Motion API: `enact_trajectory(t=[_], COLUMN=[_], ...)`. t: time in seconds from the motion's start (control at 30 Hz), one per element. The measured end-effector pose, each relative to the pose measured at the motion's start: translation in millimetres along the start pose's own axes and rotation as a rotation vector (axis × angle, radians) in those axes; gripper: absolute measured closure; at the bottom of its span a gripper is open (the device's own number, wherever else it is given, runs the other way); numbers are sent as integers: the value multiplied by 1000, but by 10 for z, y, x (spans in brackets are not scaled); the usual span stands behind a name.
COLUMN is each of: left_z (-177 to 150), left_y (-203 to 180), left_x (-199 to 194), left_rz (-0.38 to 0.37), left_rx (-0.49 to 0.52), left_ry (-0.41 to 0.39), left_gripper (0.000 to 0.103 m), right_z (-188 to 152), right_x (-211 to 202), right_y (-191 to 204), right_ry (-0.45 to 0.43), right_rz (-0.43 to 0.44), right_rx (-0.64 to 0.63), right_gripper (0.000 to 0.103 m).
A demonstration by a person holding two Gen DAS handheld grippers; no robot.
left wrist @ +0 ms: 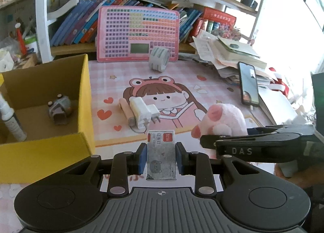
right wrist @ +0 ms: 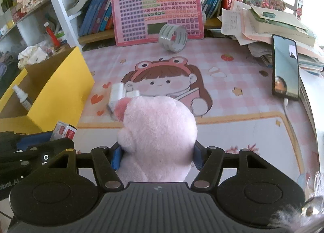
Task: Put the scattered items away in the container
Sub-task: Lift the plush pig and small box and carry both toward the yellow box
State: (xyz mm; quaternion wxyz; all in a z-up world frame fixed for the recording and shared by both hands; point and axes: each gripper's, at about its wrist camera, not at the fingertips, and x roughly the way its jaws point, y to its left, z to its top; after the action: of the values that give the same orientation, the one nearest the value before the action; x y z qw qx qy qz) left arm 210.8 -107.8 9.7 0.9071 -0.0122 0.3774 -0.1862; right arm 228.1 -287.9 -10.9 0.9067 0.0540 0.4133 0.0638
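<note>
Yellow box: open-topped cardboard container, brown inside, standing at the left edge of the cartoon-print desk mat. Contents: one small grey toy on its floor; one white spray bottle leaning against its near-left side.

Staple box: small, grey and white with red labels. Clamped between the blue pads of the left gripper, whose jaws are narrowed onto its two sides, just right of the yellow box's near corner.

Pink plush toy: held by the right gripper, jaws spread fairly wide and pressed into its soft body.

White charger: prongs out, lying on the mat's middle, touching a pale pink tube.

Tape roll: grey, on edge, in front of a pink keyboard-style board.

Phone: screen lit, at the mat's right side, beside stacked papers.
</note>
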Motion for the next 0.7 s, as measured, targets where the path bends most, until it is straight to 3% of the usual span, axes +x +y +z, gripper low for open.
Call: enact_trajectory(t=[0.7], left_z=[-761], left_y=[738], left_x=[-919], left_rz=[-20], left_rx=[-22], left_ry=[-1], left_gripper=[75], right_z=[-889], right_x=[-489], right_y=[988], right_ry=[20], right_rz=[-30], right_rx=[47], right_gripper=[41])
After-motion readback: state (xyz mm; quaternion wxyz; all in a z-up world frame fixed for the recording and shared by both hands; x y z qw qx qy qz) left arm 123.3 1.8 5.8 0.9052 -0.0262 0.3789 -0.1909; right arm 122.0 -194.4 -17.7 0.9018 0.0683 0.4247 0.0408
